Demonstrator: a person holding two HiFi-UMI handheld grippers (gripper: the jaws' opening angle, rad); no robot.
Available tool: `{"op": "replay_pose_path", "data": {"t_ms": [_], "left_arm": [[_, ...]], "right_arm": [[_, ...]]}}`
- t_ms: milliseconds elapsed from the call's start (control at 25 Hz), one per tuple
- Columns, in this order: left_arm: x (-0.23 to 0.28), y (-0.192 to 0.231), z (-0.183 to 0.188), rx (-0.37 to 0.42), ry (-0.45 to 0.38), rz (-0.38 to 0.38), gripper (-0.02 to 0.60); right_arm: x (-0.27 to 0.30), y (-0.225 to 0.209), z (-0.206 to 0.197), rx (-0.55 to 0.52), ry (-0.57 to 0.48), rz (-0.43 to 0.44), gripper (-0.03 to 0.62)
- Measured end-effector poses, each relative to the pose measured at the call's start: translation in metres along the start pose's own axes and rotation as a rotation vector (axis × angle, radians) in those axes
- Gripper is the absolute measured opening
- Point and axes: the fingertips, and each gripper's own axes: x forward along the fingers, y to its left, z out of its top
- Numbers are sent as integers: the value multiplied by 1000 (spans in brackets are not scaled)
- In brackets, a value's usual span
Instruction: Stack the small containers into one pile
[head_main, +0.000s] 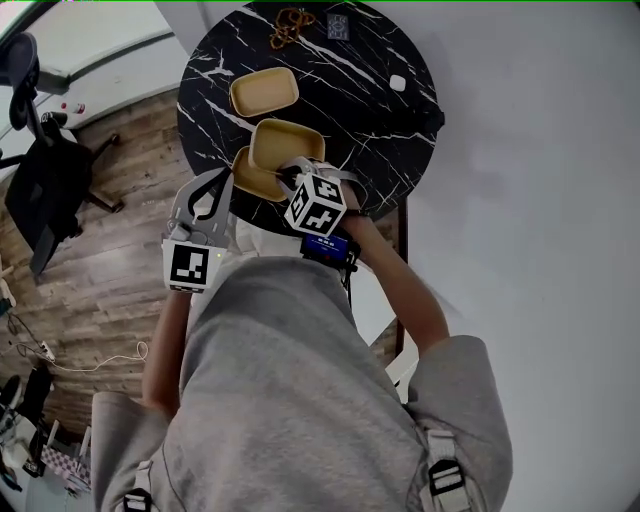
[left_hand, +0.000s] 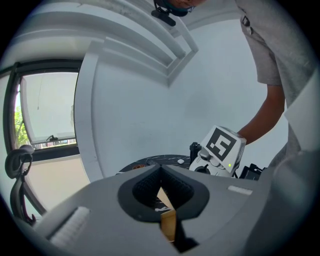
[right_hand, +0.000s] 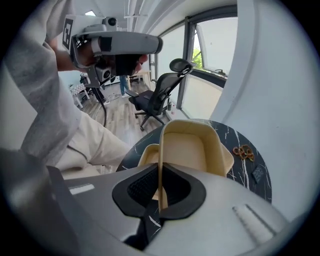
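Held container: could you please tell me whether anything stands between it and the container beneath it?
Nothing visible does. The held container in the right gripper is partly over the lower container; the left gripper is beside its left rim, not over it.

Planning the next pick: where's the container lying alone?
In the head view the lone container lies on the black table, left of centre, just beyond the held container in the right gripper.
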Motion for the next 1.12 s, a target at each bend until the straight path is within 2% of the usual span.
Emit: {"op": "replay_pose_path", "data": {"t_ms": [160, 360, 600, 760, 880, 1000, 1120], "left_arm": [[-7, 6, -10, -20, 4, 32, 0], [-18, 15, -25, -48, 21, 71, 0], [-25, 23, -40, -67, 41, 98, 0], [-25, 27, -41, -72, 46, 105, 0], [-26, 27, -42, -72, 49, 102, 0], [-27, 28, -44, -76, 54, 99, 0], [-26, 28, -48, -85, 63, 91, 0]], "right_arm": [[21, 19, -8, -102, 118, 47, 29], [37, 42, -3, -66, 158, 157, 29], [56, 58, -5, -100, 244, 246, 29], [67, 59, -8, 43, 292, 274, 29], [74, 56, -5, 170, 275, 292, 29], [81, 47, 4, 200, 227, 261, 31], [83, 46, 11, 186, 195, 255, 38]]}}
